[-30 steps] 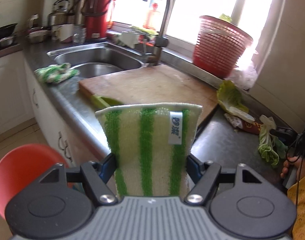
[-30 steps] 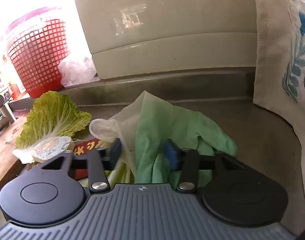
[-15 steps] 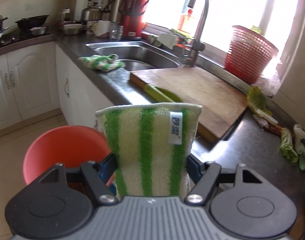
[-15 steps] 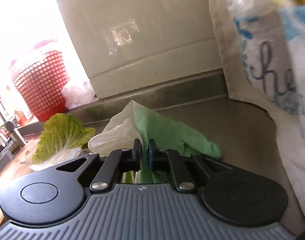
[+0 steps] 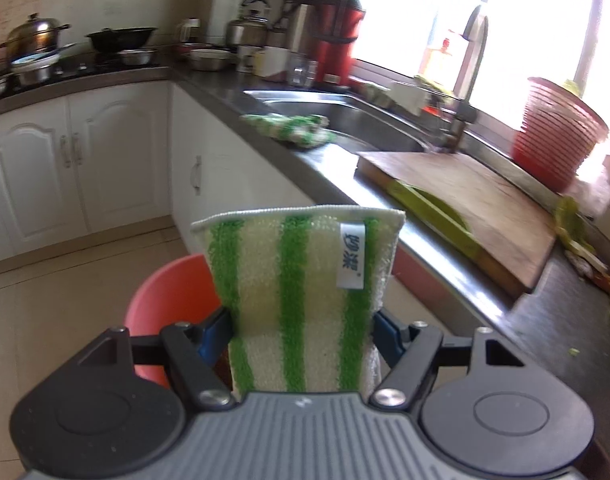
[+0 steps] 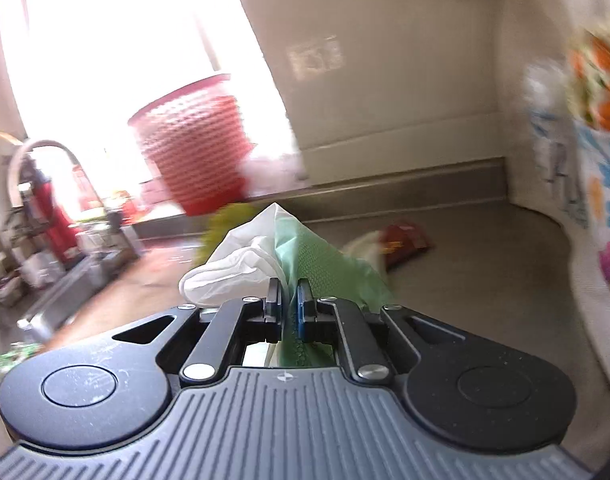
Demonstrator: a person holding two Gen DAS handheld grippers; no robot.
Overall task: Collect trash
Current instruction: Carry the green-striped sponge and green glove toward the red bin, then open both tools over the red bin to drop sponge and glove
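Dark stone counter [image 5: 545, 320] runs along the right of a kitchen with white cabinets, seen from both wrist cameras.

Nearest in the left wrist view, the left gripper [image 5: 301, 332] has its fingers [image 5: 215, 332] clamped on either side of a green-and-white striped scrubbing cloth [image 5: 297, 280], which stands upright between them with a small white label near its top right corner. Just behind and below the cloth, on the tiled floor, sits an orange-red bin [image 5: 169, 300] (only its left half shows past the cloth). Farther along the counter lies a wooden cutting board [image 5: 465, 196] with a green strip at its near edge, then a steel sink [image 5: 345, 120] with another striped cloth [image 5: 289, 130] draped on its near rim. Far right, by the bright window, stands a red mesh basket [image 5: 553, 136], and leafy scraps [image 5: 573, 224] lie on the counter just this side of it.

In the right wrist view, the right gripper [image 6: 289, 306] has its fingers [image 6: 273, 300] pinched nearly together on a bunch of thin gloves [image 6: 289, 252], one white and one pale green, lifted clear of the counter [image 6: 485, 264]. Beyond them a red snack wrapper [image 6: 405, 240] lies on the counter, near a blurred yellow-green leaf [image 6: 229, 220]. The red mesh basket [image 6: 193, 148] stands at the far left by the window, and a flowered cloth bag [image 6: 593, 208] fills the right edge.
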